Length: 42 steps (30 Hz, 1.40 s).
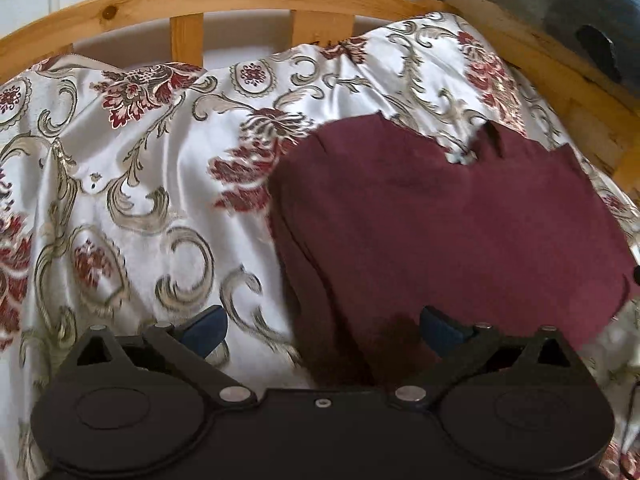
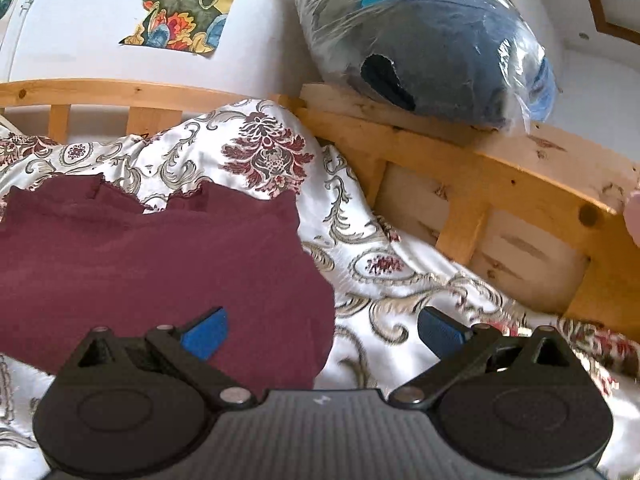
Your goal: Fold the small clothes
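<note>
A dark maroon garment [image 1: 452,224] lies folded flat on the bed's floral satin cover [image 1: 132,184]. It also shows in the right wrist view [image 2: 152,264], at the left. My left gripper [image 1: 322,330] is open and empty, just above the garment's near left edge, with its right finger over the cloth. My right gripper [image 2: 322,330] is open and empty above the garment's near right edge, with its left finger over the cloth and its right finger over the cover.
A wooden slatted bed frame [image 2: 460,168] runs along the back and right side. A plastic-wrapped blue and grey bundle [image 2: 432,40] rests on the frame's right rail. A colourful poster [image 2: 180,4] hangs on the white wall.
</note>
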Tool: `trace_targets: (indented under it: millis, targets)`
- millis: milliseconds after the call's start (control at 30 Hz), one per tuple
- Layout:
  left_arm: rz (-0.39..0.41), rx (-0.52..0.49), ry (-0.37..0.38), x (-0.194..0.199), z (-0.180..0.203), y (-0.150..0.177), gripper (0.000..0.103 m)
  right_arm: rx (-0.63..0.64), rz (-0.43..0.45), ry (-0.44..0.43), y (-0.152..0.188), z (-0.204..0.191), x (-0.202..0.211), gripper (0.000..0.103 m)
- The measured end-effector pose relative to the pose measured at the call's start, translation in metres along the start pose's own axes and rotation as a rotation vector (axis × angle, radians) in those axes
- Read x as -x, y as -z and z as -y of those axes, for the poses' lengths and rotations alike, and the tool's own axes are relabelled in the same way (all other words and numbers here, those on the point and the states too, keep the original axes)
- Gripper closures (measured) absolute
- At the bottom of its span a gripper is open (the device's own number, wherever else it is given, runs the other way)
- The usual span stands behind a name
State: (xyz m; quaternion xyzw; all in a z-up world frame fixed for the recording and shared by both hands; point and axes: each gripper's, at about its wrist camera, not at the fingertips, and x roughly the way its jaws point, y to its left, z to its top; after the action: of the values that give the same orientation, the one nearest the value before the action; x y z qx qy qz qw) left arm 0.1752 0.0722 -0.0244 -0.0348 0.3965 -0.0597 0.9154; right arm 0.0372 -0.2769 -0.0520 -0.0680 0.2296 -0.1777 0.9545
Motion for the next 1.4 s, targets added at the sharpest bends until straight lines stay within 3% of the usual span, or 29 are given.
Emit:
trace_targets:
  millis: [100,167,333,467,567,667,900,933,967,1033,1100,1167,1267,1400]
  targets:
    - [-0.042,0.059,-0.023,0.016,0.007,0.011,0.001,-0.062,-0.028,-0.040,0.003,0.001,0.006,0.000]
    - [-0.050,0.133,0.022,0.023,0.009,0.027,0.001,-0.129,-0.038,-0.118,0.006,0.006,0.011,0.000]
    - [-0.201,0.218,0.124,0.006,0.028,0.053,0.001,-0.291,-0.105,-0.263,0.016,0.020,0.008,0.000]
    - [-0.159,0.202,0.178,0.004,0.047,0.063,0.001,-0.363,-0.160,-0.313,0.021,0.029,-0.005,0.000]
    - [-0.135,0.301,0.246,0.000,0.044,0.066,0.001,-0.402,-0.156,-0.304,0.019,0.039,-0.015,0.000]
    - [-0.121,0.380,0.250,-0.007,0.038,0.070,0.001,-0.403,-0.152,-0.292,0.012,0.045,-0.027,0.000]
    - [-0.109,0.434,0.243,-0.011,0.036,0.071,0.001,-0.513,-0.217,-0.351,0.008,0.049,-0.060,0.001]
    - [-0.108,0.423,0.240,-0.009,0.037,0.071,0.001,-0.525,-0.218,-0.339,0.008,0.048,-0.060,0.008]
    - [-0.110,0.406,0.238,-0.010,0.038,0.070,0.001,-0.526,-0.224,-0.329,0.007,0.046,-0.059,0.025]
    - [-0.115,0.383,0.238,-0.010,0.039,0.069,0.001,-0.535,-0.236,-0.320,0.008,0.042,-0.057,0.046]
    - [-0.118,0.368,0.235,-0.011,0.040,0.069,0.001,-0.544,-0.237,-0.305,0.009,0.042,-0.053,0.056]
    - [-0.122,0.350,0.227,-0.012,0.044,0.067,0.001,-0.542,-0.229,-0.293,0.009,0.045,-0.047,0.078]
    - [-0.128,0.335,0.221,-0.012,0.045,0.065,0.001,-0.545,-0.222,-0.291,0.005,0.050,-0.037,0.088]
    - [-0.152,0.362,0.207,-0.005,0.039,0.060,0.001,-0.508,-0.210,-0.269,-0.002,0.048,-0.012,0.089]
